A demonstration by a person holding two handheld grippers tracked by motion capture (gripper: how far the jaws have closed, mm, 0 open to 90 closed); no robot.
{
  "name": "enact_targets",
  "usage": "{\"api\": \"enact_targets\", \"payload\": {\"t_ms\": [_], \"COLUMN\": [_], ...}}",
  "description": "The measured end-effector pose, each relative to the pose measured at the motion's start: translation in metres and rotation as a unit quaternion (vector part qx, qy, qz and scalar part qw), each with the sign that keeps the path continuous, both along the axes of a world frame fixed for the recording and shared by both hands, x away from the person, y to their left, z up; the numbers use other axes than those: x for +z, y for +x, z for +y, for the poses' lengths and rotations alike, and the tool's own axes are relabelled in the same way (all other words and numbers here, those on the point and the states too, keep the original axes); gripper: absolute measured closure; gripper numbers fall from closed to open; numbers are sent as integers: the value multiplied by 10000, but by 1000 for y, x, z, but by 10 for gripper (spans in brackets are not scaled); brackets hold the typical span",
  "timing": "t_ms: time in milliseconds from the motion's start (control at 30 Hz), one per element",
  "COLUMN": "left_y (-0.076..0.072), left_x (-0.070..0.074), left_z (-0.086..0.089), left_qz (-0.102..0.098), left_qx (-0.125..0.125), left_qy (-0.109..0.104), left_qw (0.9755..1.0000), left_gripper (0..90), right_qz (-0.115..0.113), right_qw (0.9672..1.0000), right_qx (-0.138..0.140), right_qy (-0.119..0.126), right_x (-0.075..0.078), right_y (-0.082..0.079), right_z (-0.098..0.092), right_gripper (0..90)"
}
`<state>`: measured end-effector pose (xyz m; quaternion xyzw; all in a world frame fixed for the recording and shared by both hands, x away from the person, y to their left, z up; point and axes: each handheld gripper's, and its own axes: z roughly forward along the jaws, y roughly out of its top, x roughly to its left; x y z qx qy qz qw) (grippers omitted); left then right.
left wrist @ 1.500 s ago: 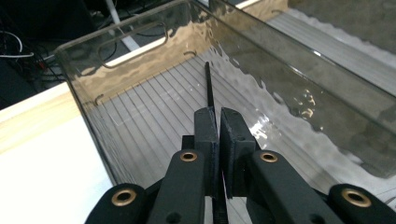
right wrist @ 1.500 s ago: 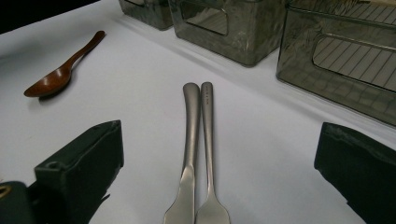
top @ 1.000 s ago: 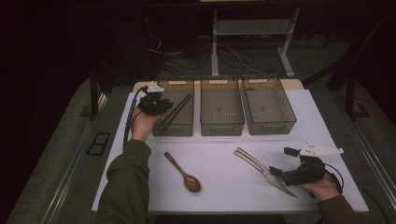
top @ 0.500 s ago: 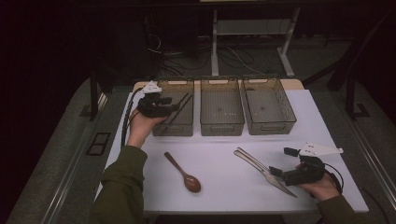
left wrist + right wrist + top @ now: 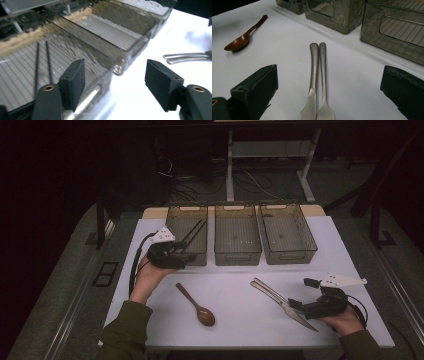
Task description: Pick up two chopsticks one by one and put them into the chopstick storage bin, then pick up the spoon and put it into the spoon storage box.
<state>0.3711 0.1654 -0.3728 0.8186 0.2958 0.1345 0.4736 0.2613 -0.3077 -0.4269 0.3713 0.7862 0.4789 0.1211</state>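
My left gripper (image 5: 182, 256) hangs at the near left corner of the left bin (image 5: 172, 217). Its jaws have just been opening and stand open with nothing between them. In the left gripper view (image 5: 116, 75) the bin's front wall (image 5: 100, 87) lies ahead, and two black chopsticks (image 5: 41, 60) rest on its floor (image 5: 194, 231). My right gripper (image 5: 296, 307) rests low on the table at the right, open. A steel knife and fork (image 5: 317, 82) lie side by side between its jaws (image 5: 329, 83), untouched (image 5: 280, 300). A brown wooden spoon (image 5: 196, 306) lies on the white table.
Three smoky clear bins stand in a row at the back: the left one, a middle bin (image 5: 237, 256) and a right bin (image 5: 290, 258). The white tabletop (image 5: 235, 290) spreads in front of them. A cable (image 5: 135, 270) trails from the left gripper.
My left gripper has drawn back from over the left bin toward the near side and its jaws have spread. The chopsticks stay in the bin. The right hand has kept still.
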Motion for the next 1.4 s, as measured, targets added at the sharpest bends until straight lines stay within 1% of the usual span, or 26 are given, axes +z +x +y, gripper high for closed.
{"api": "enact_targets", "payload": {"t_ms": [100,167,267,333,567,700,767,800,867,933,967,1067,1167,1200,1233,1267,1300,1333,1400], "left_y": [-12,-19,-30,-37,-55,-64,-69,-71,-76,-81,-83,-90,-97,-100,-102,-105,-107,-110,-115], "left_x": [-7,-11,-16,-19,-27,-33,-35,-36,-37,-39,-40,-41,-42,-42,-43,-44,-45,-46,-49], "left_z": [-2,-4,-4,-4,0,2,3,3,4,3,3,2,1,1,1,1,1,0,-2], "left_qz": [7,40,93,69,59,91,83,117,103,167,155,180,242,273,326,372,422,472,559], "left_qx": [-72,-129,-195,-227,-253,-262,-265,-293,-339,-412,-460,-597,-729,-793,-851,-885,-960,-1005,-1120], "left_qy": [0,77,87,96,72,54,35,40,52,38,56,-6,-41,-21,-10,-44,-22,-12,76], "left_qw": [10000,9999,9997,9997,9996,9996,9996,9995,9994,9990,9988,9981,9970,9965,9958,9954,9945,9938,9921], "left_gripper": [300,300,303,315,329,363,403,426,481,526,559,645,738,784,814,845,872,885,886], "right_qz": [-1,-3,-10,-7,0,-10,-9,-15,-12,-14,-7,-3,11,7,15,8,18,4,-2], "right_qw": [10000,10000,10000,10000,10000,10000,10000,10000,10000,10000,10000,10000,10000,10000,10000,10000,10000,10000,10000], "right_qx": [-12,-14,-9,-15,-11,-7,-7,-6,-9,-10,-14,-17,-43,-44,-54,-25,-20,-10,6], "right_qy": [4,3,10,23,16,10,9,10,10,13,16,6,9,10,6,1,-4,-5,5], "right_x": [0,0,0,1,1,1,1,1,0,0,0,0,0,0,0,0,0,1,1], "right_y": [0,0,0,0,-1,-1,-1,-1,-1,-1,-1,0,0,0,0,-1,-1,-2,-2], "right_z": [0,0,0,-1,-1,0,0,0,0,0,0,-1,-1,0,0,0,1,1,1], "right_gripper": [9,9,9,9,9,9,9,9,9,9,9,9,9,9,9,9,9,10,9]}}
